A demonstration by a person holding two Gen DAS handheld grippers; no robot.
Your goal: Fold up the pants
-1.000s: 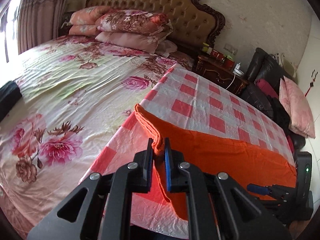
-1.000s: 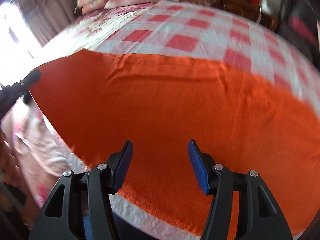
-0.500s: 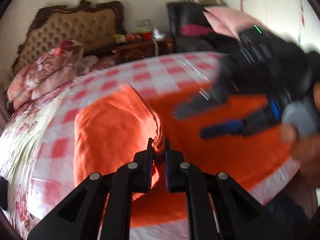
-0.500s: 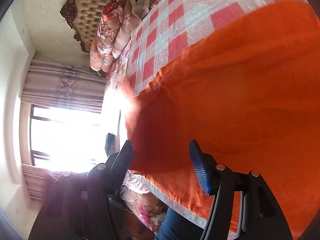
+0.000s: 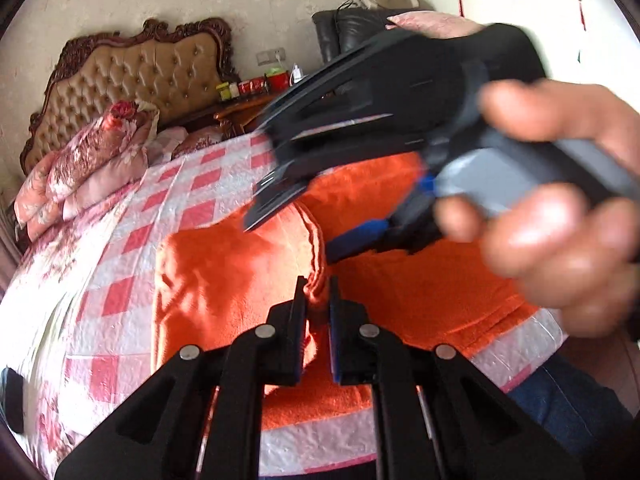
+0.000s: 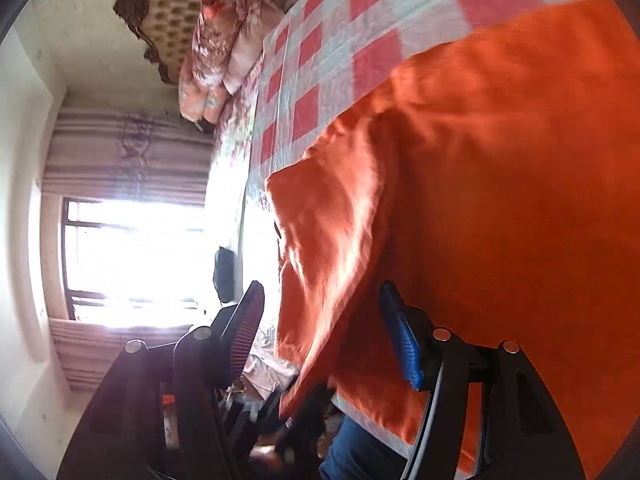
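Observation:
Orange pants (image 5: 224, 280) lie spread on a red-and-white checked cloth (image 5: 192, 184) on the bed. My left gripper (image 5: 316, 292) is shut on a raised ridge of the pants' edge, pulled over the rest of the fabric. Just beyond it in the left wrist view is my right gripper (image 5: 308, 220), blurred and held by a hand (image 5: 560, 220), with its jaws apart. In the right wrist view the right gripper (image 6: 320, 292) is open. The lifted flap of the pants (image 6: 332, 240) hangs between its fingers, and the pads do not press on it.
Floral pillows (image 5: 80, 168) are stacked against a tufted headboard (image 5: 132, 76). A nightstand with jars (image 5: 248, 88) and a black chair (image 5: 340, 36) stand beyond the bed. A bright window (image 6: 132, 256) shows to the side. A leg in jeans (image 5: 560, 396) is at the bed's edge.
My left gripper carried the pants' edge across, folding a flap over the rest. Both views rolled. My right gripper swung in close to the lifted fold, still open.

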